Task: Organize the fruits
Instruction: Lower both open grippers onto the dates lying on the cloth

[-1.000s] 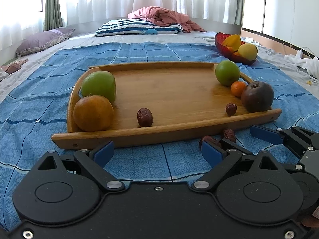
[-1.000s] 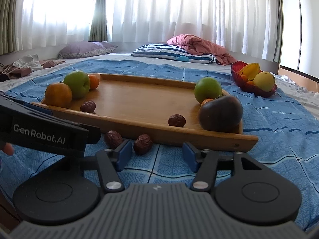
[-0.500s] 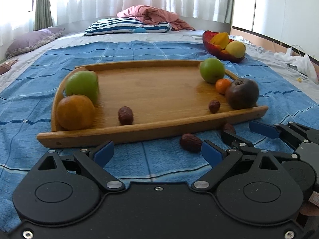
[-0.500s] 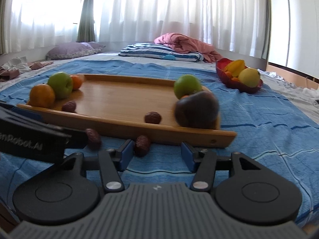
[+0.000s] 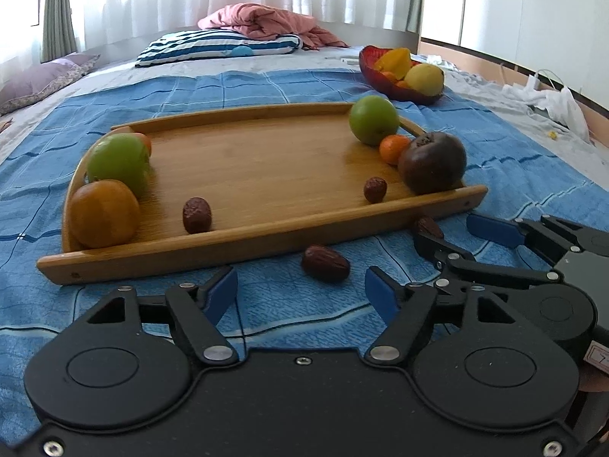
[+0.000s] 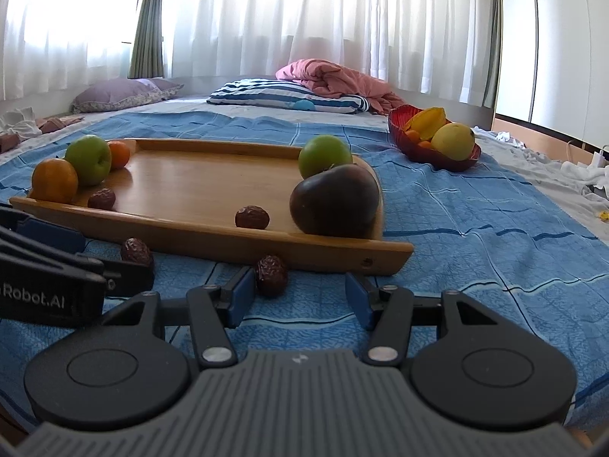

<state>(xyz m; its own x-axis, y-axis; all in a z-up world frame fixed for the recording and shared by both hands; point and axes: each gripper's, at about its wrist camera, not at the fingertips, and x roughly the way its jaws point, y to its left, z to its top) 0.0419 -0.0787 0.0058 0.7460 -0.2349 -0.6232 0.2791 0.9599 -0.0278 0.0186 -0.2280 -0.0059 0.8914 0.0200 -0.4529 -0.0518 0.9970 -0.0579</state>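
A wooden tray (image 5: 266, 160) on the blue bedspread holds two green apples (image 5: 118, 162) (image 5: 373, 120), an orange (image 5: 103, 213), a small tangerine (image 5: 394, 148), a dark purple fruit (image 5: 432, 162) and two red dates (image 5: 196, 214) (image 5: 375, 189). Two more dates lie on the bedspread before the tray (image 5: 325, 262) (image 5: 428, 225). My left gripper (image 5: 300, 295) is open and empty, just short of the nearer date. My right gripper (image 6: 298, 293) is open and empty, its left fingertip beside a date (image 6: 271, 275); it also shows in the left wrist view (image 5: 456, 234).
A red bowl (image 5: 384, 80) with yellow and orange fruit sits at the back right of the bed. A striped pillow (image 5: 217, 47) and pink blanket (image 5: 266, 23) lie at the far end. White clothes (image 5: 548, 103) lie at the right.
Both grippers have shifted right along the tray's front edge. The loose dates now sit further left in each view. Both stay open.
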